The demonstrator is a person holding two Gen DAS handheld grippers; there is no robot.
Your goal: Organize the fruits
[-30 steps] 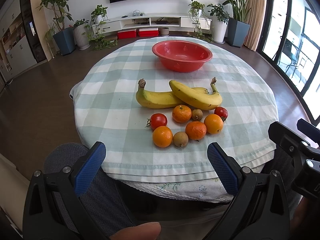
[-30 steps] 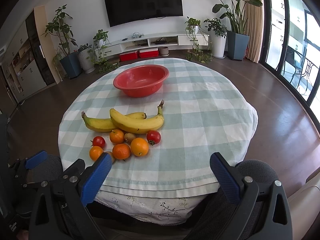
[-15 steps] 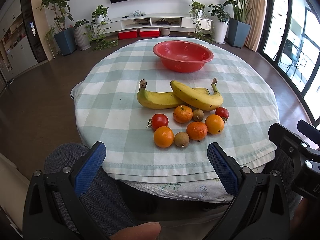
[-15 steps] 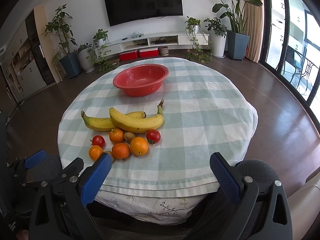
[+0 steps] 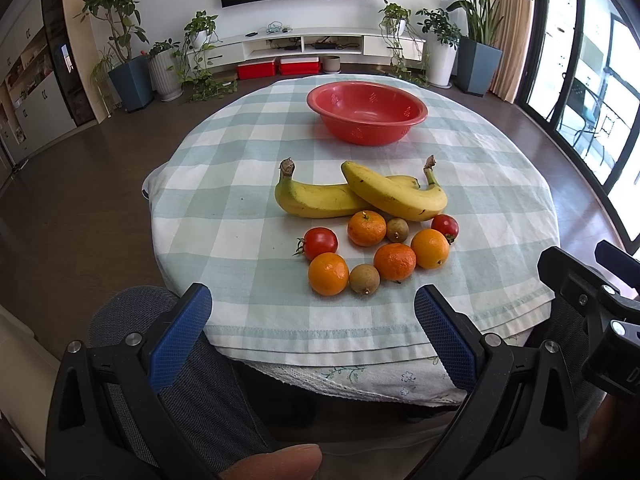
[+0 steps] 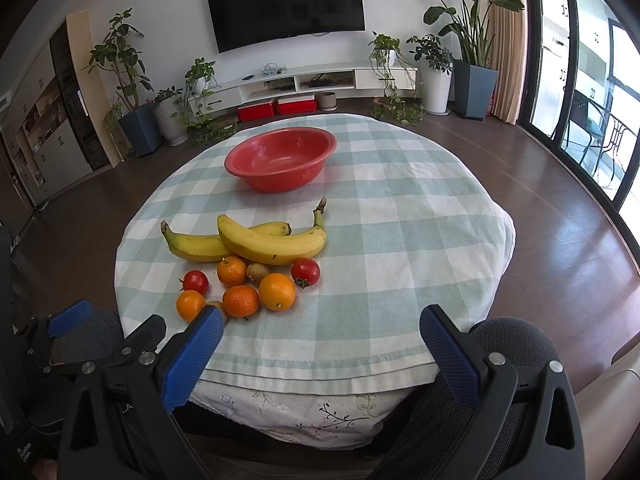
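Both grippers point(image 5: 312, 332) point(image 6: 320, 344) spread wide at the tablecloth's point(image 6: 400, 240) near hem.

Both wrist cameras sit low at the near edge of the round table point(image 5: 224, 208), facing 12 o'clock toward the television point(image 6: 286, 2). The left view stands nearer the fruit cluster; the right view looks from further right. Both share the red bowl point(image 5: 366, 118) and the bananas point(image 6: 248, 240).

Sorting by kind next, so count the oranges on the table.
4, in the cluster before the bananas: one against them, one nearest the table edge, one in the middle, one rightmost. None appear hidden.
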